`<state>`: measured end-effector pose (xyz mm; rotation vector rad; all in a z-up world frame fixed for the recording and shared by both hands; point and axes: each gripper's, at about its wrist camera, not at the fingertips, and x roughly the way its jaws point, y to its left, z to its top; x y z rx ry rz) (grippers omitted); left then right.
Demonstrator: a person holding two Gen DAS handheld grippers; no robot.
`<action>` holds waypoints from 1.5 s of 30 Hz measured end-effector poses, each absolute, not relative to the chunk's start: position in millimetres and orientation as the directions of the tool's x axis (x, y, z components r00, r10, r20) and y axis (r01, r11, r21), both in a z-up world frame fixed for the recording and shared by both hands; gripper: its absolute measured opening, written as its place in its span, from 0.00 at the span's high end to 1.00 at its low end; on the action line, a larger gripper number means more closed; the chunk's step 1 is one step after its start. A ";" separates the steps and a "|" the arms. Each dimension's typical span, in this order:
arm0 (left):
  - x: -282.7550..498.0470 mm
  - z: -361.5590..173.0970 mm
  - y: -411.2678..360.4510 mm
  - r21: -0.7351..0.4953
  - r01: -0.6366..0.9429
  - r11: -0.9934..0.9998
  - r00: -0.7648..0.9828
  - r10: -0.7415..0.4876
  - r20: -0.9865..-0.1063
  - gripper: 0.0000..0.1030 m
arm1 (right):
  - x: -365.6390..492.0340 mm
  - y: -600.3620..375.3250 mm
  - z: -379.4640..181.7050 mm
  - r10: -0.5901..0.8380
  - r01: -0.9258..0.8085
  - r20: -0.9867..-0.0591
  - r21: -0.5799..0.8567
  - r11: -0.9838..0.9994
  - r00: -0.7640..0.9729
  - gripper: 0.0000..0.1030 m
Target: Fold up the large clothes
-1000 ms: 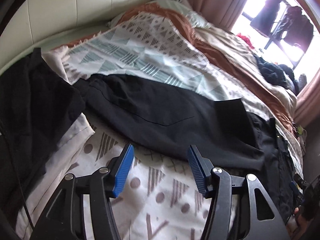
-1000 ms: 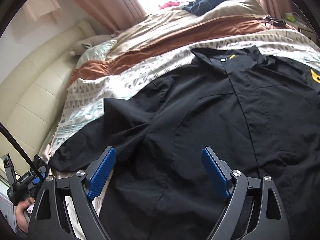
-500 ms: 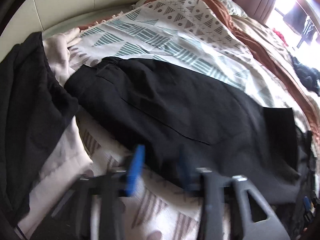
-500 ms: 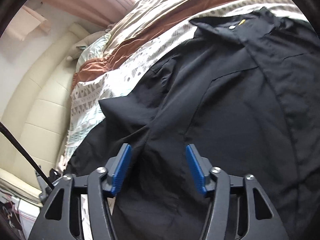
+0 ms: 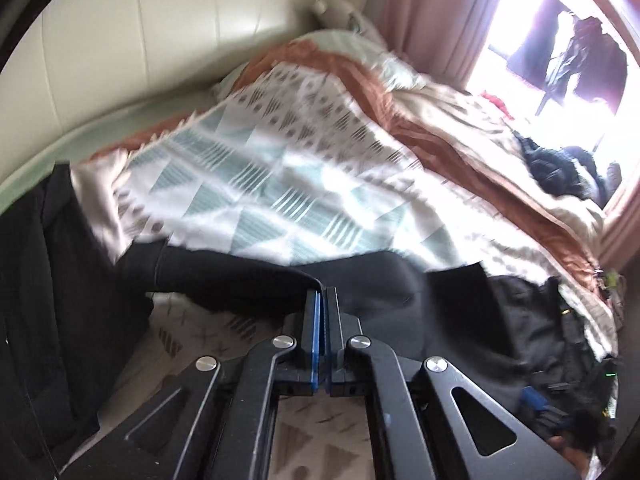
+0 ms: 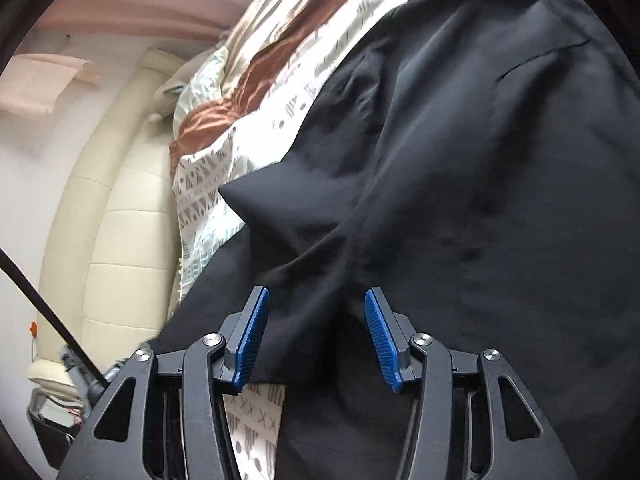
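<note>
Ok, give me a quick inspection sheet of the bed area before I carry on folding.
Surface: bed with patterned quilt, rumpled.
Job's things: black shirt spread on the quilt; its edge is lifted in the left wrist view.
Clutter: dark clothes pile near the window; another black garment at left.
Grippers: left hand-held gripper shut on the black shirt edge; right hand-held gripper open above the shirt, pads not pressing.
Cables: thin dark cable beside the bed.
Surroundings: cream padded headboard, pink curtains.
</note>
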<state>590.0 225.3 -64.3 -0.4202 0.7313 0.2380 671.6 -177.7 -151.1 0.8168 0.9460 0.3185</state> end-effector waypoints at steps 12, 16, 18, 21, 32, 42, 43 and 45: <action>578.7 38.4 145.7 -0.332 -0.127 0.935 0.844 -0.074 -0.531 0.97 | 603.2 -240.4 -127.6 0.563 0.122 -0.524 0.792 0.598 0.639 0.28; 577.5 67.7 110.0 -0.325 -0.043 0.945 0.863 -0.129 -0.488 0.97 | 544.8 -274.1 -115.1 0.473 0.176 -0.553 0.757 0.630 0.686 0.28; 578.7 79.3 93.0 -0.321 -0.007 0.947 0.866 -0.155 -0.475 0.97 | 522.5 -284.5 -107.9 0.437 0.181 -0.551 0.744 0.644 0.711 0.28; 581.8 96.4 54.7 -0.292 0.058 0.955 0.868 -0.193 -0.458 0.97 | 501.0 -299.7 -98.4 0.376 0.206 -0.557 0.722 0.661 0.741 0.28; 600.9 116.2 -72.7 -0.184 0.240 0.953 0.840 -0.299 -0.453 0.97 | 478.7 -328.5 -95.3 0.267 0.285 -0.613 0.652 0.702 0.744 0.28; 618.6 91.7 -158.8 -0.178 0.355 0.918 0.772 -0.395 -0.497 0.97 | 447.7 -380.1 -82.8 0.243 0.340 -0.592 0.700 0.627 0.769 0.28; 620.1 88.0 -167.3 -0.185 0.365 0.912 0.762 -0.407 -0.503 0.97 | 444.6 -384.9 -85.3 0.240 0.346 -0.589 0.705 0.619 0.771 0.28; 624.9 77.2 -181.6 -0.204 0.385 0.900 0.734 -0.432 -0.524 0.97 | 438.3 -396.9 -88.7 0.224 0.368 -0.592 0.709 0.602 0.775 0.28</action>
